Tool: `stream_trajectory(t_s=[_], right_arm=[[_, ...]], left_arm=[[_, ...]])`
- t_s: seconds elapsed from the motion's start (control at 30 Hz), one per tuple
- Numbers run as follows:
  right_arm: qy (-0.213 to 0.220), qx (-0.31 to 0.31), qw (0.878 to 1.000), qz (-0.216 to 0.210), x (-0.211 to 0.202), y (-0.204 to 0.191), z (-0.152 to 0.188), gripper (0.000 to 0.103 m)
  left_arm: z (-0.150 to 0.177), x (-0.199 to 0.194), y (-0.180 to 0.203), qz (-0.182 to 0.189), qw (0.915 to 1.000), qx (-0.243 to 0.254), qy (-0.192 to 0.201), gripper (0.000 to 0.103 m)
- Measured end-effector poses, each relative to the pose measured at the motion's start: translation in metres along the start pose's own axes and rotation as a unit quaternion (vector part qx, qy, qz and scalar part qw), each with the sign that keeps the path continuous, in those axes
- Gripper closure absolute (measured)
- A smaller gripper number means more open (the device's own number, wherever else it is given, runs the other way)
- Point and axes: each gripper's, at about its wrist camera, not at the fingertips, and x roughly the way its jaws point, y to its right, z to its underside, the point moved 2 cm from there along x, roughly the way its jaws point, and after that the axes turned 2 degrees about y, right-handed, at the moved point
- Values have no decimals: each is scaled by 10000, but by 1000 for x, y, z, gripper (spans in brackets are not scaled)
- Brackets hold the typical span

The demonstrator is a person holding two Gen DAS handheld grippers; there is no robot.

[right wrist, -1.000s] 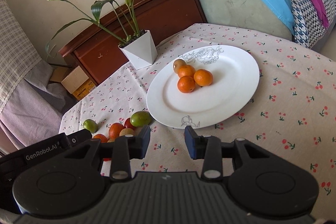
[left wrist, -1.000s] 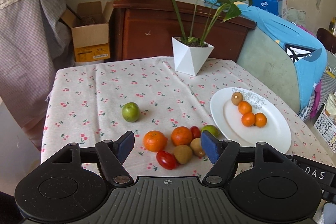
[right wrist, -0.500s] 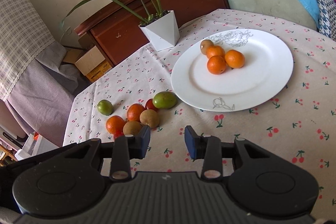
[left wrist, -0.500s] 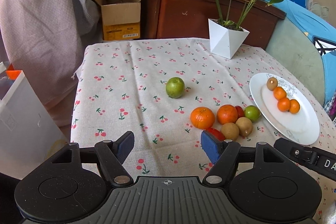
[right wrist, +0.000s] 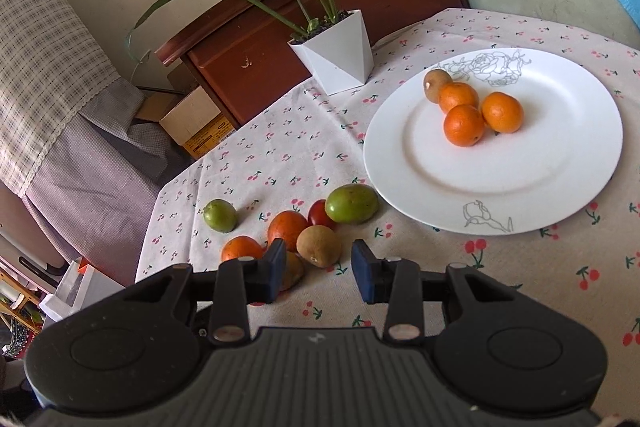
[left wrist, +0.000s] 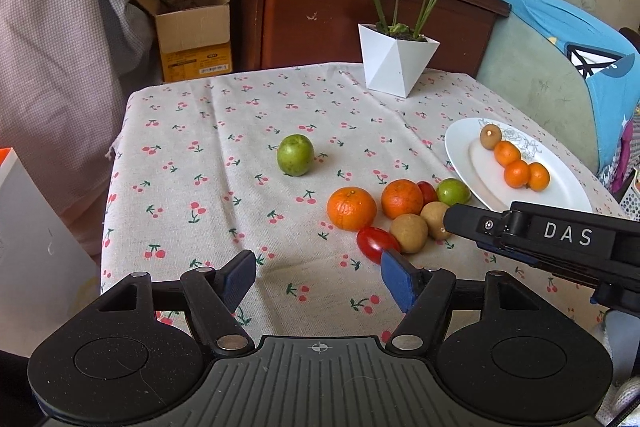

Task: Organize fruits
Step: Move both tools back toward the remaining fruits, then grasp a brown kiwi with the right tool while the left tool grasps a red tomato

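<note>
A white plate [left wrist: 568,193] [right wrist: 560,163] holds three small oranges [right wrist: 464,125] and a brown fruit [right wrist: 437,85]. Left of it on the cherry-print cloth lies a cluster: two oranges [left wrist: 351,208] [left wrist: 402,198], two brown fruits [left wrist: 409,233] [right wrist: 319,245], red tomatoes [left wrist: 374,243] [right wrist: 320,213] and a green fruit [left wrist: 453,191] [right wrist: 351,203]. A lone green fruit [left wrist: 295,155] [right wrist: 219,214] sits further left. My left gripper [left wrist: 319,279] is open and empty, just short of the cluster. My right gripper [right wrist: 319,270] is open and empty, close before a brown fruit; its body shows in the left wrist view [left wrist: 560,239].
A white faceted pot with a leafy plant [left wrist: 396,65] [right wrist: 338,57] stands at the table's back edge. Behind it are a dark wooden cabinet [left wrist: 360,7] and a cardboard box [left wrist: 194,29]. A white bin [left wrist: 36,247] stands off the table's left edge.
The left gripper has turned back right and neared the cluster. The right gripper has moved left and forward toward the cluster, and now reaches into the left wrist view. Both stay open.
</note>
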Motion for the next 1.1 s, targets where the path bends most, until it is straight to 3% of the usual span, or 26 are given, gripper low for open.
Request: stream_trajectory(t_s=[0.23,0.37,0.77,1.1], right_arm=[[-49,79,9999,61,16,3,0,66],[-4,110,9999,3,19,4,0,77],[-18,402,9991,151,5,20,-4,77],[-13,491,9986,188,4,24,-3,77]], left_arm=[[2,3,0,28,10000,23,-12,36],[3,5,1,61,10000,45,21,36],[3,14,16,161,9992,270,242,39],[2,24,25,135,9975,540,427,50]])
